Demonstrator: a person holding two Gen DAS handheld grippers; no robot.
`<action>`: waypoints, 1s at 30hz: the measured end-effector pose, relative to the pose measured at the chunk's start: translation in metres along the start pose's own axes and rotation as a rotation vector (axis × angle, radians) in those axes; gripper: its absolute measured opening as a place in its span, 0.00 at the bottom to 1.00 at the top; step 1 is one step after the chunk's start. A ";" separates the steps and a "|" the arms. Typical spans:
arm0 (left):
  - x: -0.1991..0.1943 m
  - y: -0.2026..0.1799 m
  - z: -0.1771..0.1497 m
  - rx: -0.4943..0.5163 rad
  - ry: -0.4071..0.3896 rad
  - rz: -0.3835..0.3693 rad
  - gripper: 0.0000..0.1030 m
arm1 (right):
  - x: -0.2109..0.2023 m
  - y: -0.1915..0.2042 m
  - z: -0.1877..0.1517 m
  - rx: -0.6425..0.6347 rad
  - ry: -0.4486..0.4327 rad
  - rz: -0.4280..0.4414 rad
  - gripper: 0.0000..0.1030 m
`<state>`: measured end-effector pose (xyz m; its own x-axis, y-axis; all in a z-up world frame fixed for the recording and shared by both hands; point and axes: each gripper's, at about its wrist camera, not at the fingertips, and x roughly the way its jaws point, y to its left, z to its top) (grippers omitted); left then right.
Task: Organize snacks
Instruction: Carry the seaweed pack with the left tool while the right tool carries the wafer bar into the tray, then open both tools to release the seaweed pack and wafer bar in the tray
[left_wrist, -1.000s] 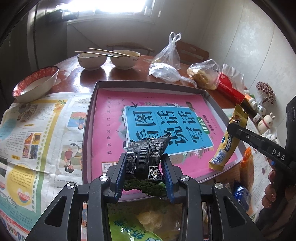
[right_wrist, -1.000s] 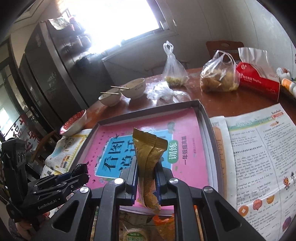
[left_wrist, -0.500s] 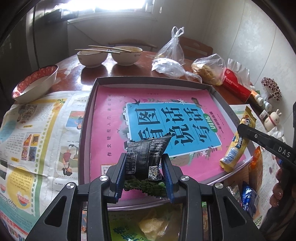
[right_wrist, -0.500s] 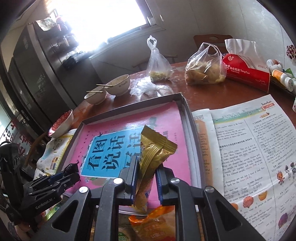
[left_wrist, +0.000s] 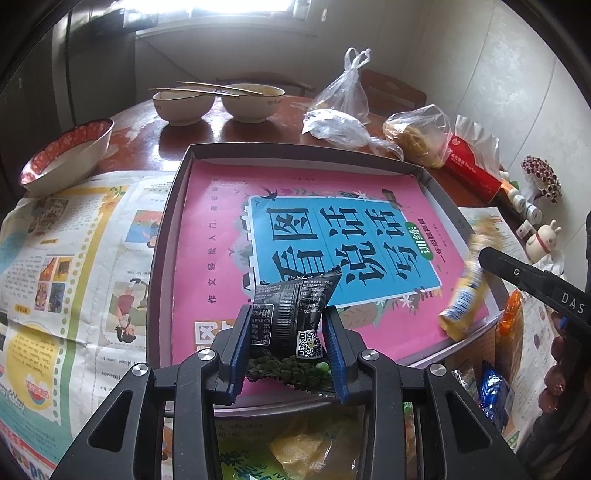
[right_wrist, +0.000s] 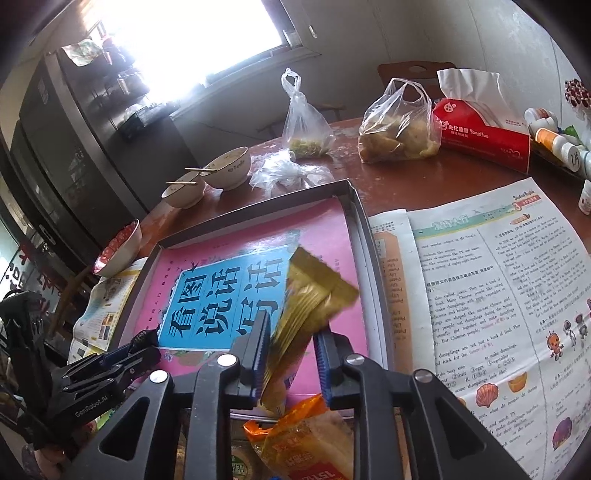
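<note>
A shallow grey tray (left_wrist: 176, 221) lined with a pink and blue book (left_wrist: 218, 236) lies on the table. My left gripper (left_wrist: 287, 326) is shut on a black snack packet (left_wrist: 295, 306) with green peas printed on it, upright over the tray's near edge. My right gripper (right_wrist: 291, 332) has its jaws opening over the tray's near right corner. The gold snack packet (right_wrist: 314, 295) stands between them, tilted right, leaning on the left pad with a gap to the right pad. In the left wrist view that gold packet (left_wrist: 463, 295) is blurred at the tray's right edge.
Newspapers (left_wrist: 74, 258) (right_wrist: 498, 295) flank the tray. Behind it stand two bowls with chopsticks (left_wrist: 218, 99), a red-rimmed bowl (left_wrist: 66, 155), plastic bags (right_wrist: 399, 129) and a red tissue pack (right_wrist: 480, 136). More snack packets (right_wrist: 306, 443) lie under the grippers at the near edge.
The right jaws have parted and the gold packet, held upright before, has tipped over to the right. The left gripper keeps its hold on the black packet.
</note>
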<state>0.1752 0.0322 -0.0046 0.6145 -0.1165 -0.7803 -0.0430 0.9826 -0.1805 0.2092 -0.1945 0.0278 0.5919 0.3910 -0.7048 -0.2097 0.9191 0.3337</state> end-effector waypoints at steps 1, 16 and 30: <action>-0.001 0.000 0.000 0.001 -0.002 0.001 0.37 | 0.000 0.000 0.000 0.000 -0.001 0.003 0.29; -0.021 -0.001 -0.003 0.002 -0.039 -0.022 0.41 | -0.020 0.012 -0.001 -0.050 -0.063 0.014 0.44; -0.048 -0.003 -0.005 0.014 -0.085 -0.033 0.56 | -0.038 0.019 -0.007 -0.100 -0.115 0.007 0.53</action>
<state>0.1420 0.0339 0.0301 0.6799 -0.1372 -0.7203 -0.0105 0.9804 -0.1966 0.1771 -0.1921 0.0564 0.6739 0.3947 -0.6246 -0.2878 0.9188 0.2702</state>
